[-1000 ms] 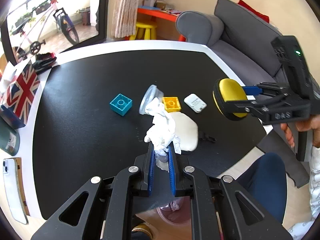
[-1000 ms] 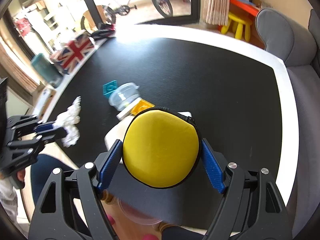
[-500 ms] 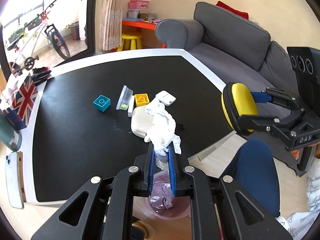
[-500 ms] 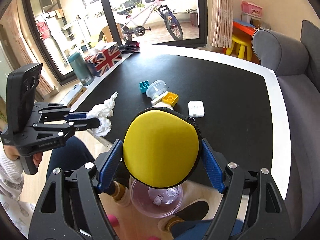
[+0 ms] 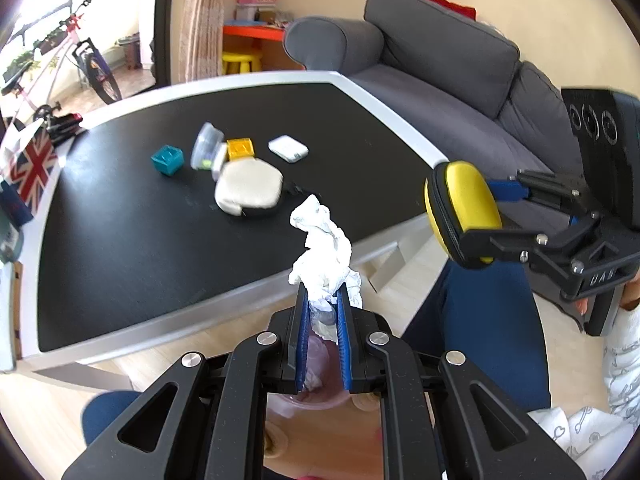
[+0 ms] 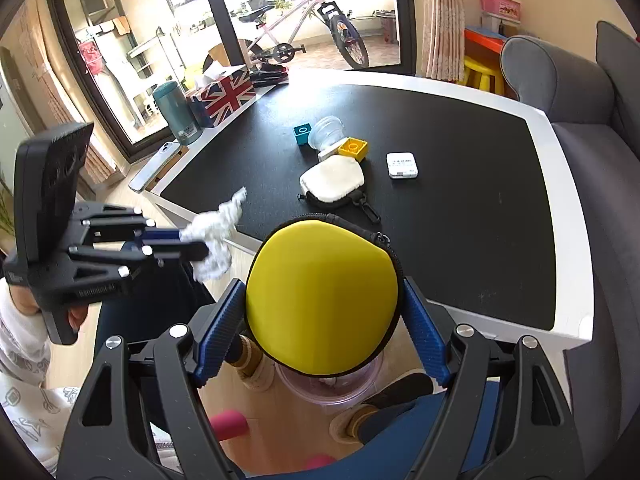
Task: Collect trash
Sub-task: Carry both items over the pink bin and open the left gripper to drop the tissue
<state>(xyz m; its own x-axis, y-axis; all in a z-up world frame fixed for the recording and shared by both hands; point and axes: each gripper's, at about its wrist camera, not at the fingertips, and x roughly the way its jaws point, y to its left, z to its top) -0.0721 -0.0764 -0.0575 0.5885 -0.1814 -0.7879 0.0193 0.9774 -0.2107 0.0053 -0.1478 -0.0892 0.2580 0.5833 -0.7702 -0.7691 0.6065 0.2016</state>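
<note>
Crumpled tissue [image 5: 324,256] clamped in left gripper [image 5: 322,312]; yellow case [image 6: 320,300] held wide in right gripper [image 6: 320,304]. Pink bin [image 6: 332,390] (mostly hidden) could be missed if released off-centre.

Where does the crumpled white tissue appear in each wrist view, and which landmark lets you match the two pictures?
Left wrist view: crumpled white tissue at lower centre, pinched in the left gripper.
Right wrist view: tissue at left of centre, off the table edge.
Shared landmark: the yellow block on the black table.
</note>
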